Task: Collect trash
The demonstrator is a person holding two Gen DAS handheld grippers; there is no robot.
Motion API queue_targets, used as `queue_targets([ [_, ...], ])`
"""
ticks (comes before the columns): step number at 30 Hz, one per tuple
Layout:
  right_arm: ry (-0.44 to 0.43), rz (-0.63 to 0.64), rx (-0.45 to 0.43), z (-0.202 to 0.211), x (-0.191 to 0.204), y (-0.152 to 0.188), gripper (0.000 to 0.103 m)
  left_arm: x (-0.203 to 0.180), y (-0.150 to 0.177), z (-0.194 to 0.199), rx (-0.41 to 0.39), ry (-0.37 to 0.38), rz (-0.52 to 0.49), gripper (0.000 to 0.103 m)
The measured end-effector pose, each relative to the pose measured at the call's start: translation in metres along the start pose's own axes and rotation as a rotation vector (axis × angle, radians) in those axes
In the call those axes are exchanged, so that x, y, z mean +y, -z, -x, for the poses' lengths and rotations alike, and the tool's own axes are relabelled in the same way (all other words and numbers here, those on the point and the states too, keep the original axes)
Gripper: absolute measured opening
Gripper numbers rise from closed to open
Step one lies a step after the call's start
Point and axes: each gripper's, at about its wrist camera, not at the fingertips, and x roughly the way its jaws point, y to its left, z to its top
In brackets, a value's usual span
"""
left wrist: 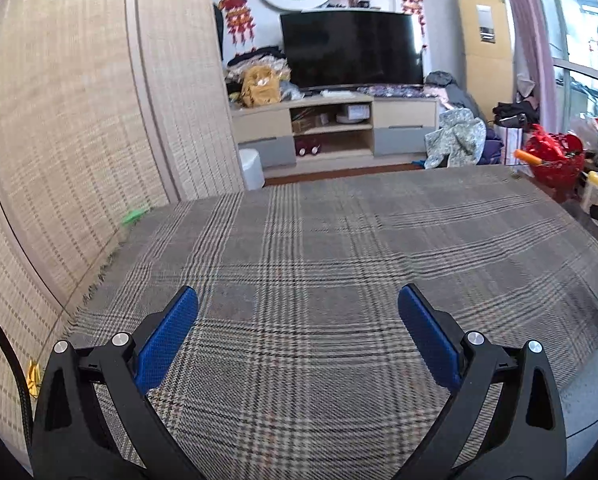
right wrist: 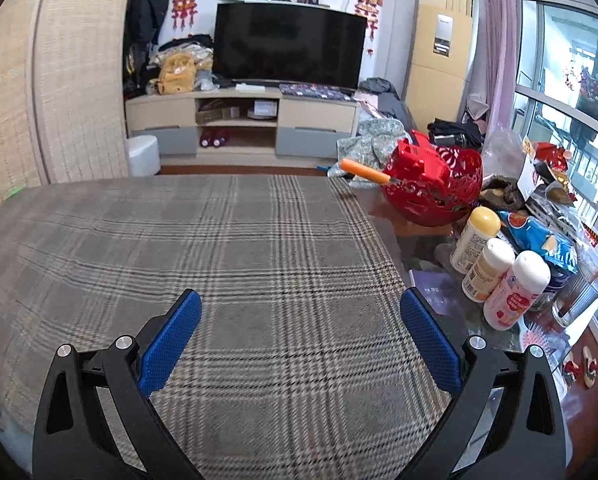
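Observation:
My left gripper (left wrist: 297,304) is open and empty above a grey plaid cloth (left wrist: 339,264) that covers the table. A small green scrap (left wrist: 133,216) lies at the cloth's far left edge by the woven screen, and a yellow scrap (left wrist: 33,376) lies near left beside the gripper. My right gripper (right wrist: 300,308) is open and empty above the same cloth (right wrist: 219,248). The green scrap also shows in the right wrist view (right wrist: 14,192) at the far left edge.
A woven screen (left wrist: 79,120) stands along the left. A red basket (right wrist: 439,188) with an orange-handled tool (right wrist: 365,171), three bottles (right wrist: 495,276) and a blue snack bag (right wrist: 539,240) crowd the glass table on the right. A TV stand (right wrist: 243,124) and a white bin (right wrist: 143,156) stand beyond.

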Motion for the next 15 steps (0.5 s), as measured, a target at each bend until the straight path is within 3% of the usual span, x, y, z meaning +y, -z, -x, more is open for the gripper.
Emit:
queue_targets([
  [6,-0.005,-0.078,0.157,-0.093,-0.040,-0.003,0.100,0.085,0.001,-0.084,0.131,-0.085,0.170,0.095],
  [9,-0.013,-0.109,0.176,-0.111,-0.049,-0.004,0.100,0.109,-0.001,-0.106,0.161,-0.115,0.203,0.095],
  [15,-0.015,-0.134,0.193,-0.124,-0.048,-0.008,0.100,0.120,-0.005,-0.136,0.214,-0.121,0.239,0.095],
])
